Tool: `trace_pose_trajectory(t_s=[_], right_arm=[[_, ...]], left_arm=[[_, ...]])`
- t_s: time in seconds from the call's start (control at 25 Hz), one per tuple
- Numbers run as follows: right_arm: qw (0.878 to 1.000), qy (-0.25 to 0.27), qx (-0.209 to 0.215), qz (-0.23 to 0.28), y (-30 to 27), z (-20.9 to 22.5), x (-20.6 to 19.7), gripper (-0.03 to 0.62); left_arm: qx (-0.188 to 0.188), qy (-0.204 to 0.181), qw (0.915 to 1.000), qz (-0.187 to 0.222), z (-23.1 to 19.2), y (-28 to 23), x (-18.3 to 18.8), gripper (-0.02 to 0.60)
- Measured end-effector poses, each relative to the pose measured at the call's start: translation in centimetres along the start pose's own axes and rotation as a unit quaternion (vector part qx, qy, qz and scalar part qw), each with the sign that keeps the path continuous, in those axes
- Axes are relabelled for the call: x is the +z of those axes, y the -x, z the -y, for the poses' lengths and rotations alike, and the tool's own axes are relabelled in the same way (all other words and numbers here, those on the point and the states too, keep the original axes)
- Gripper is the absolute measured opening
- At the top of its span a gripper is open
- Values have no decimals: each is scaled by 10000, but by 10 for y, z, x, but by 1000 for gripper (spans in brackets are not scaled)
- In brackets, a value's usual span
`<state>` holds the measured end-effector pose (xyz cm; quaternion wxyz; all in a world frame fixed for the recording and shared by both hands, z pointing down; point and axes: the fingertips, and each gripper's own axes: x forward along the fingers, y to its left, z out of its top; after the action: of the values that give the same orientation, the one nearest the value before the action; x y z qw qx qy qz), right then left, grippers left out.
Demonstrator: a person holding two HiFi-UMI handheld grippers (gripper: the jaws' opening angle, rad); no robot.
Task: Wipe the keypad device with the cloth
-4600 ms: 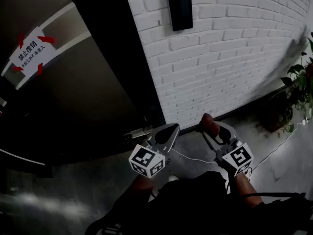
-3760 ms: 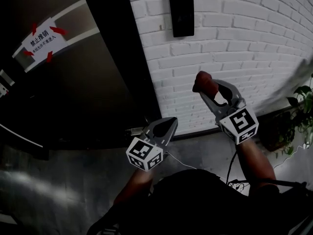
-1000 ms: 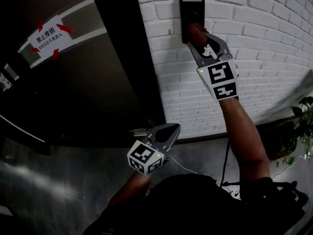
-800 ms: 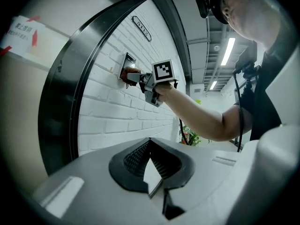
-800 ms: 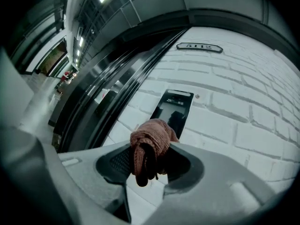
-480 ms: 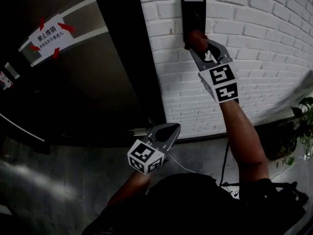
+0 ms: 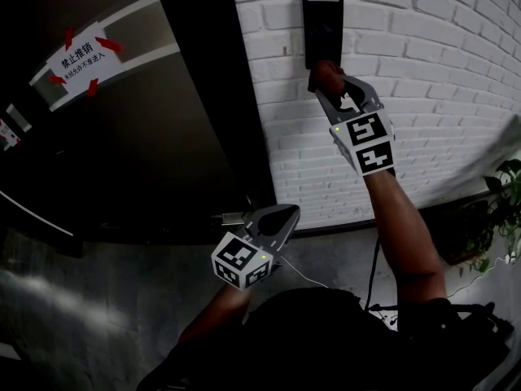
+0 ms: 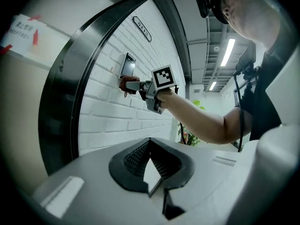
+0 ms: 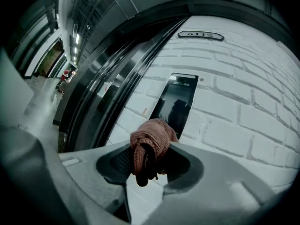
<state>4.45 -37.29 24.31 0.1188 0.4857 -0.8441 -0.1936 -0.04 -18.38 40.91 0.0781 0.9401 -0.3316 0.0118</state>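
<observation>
Right gripper (image 7: 328, 84), fingers clamped on cloth (image 7: 324, 71), sits at bottom edge of keypad device (image 7: 321, 24); device's long axis runs straight up from there.

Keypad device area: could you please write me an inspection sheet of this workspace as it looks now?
Surface: white brick wall, vertical.
Job's things: keypad device mounted on the wall; reddish cloth at its lower edge.
Clutter: nothing seen.
Grippers: right hand-held gripper raised, shut on the cloth; left hand-held gripper low, shut, empty.
Cables: thin white cable over the floor; dark cable beside the right arm.
Surroundings: dark door with a taped sign on the left; potted plant on the right.
</observation>
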Motion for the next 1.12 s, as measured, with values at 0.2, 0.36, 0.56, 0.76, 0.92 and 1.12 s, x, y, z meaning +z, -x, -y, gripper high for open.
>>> trace_pose_trajectory(t_s=[0.2, 0.36, 0.56, 0.76, 0.92, 1.12], right_arm=[[9998, -94, 110, -170, 2, -5, -8, 144], [9993, -122, 177, -296, 4, -7, -13, 144], [9985, -180, 290, -426, 6, -8, -18, 144], [9995, -162, 245, -118, 21, -2, 6, 144], [9992, 57, 56, 392, 31, 16, 56, 144], [9944, 504, -272, 887, 30, 40, 119, 144]], left_arm=[[-43, -9, 10000, 15, 2, 1, 1, 17], [-64, -24, 10000, 10, 4, 0, 0, 17], [-110, -11, 9999, 1, 7, -2, 0, 17], [-128, -5, 9999, 5, 8, -4, -1, 17], [-103, -8, 9999, 40, 7, -2, 1, 17], [-9, -6, 10000, 80, 3, 3, 2, 17]])
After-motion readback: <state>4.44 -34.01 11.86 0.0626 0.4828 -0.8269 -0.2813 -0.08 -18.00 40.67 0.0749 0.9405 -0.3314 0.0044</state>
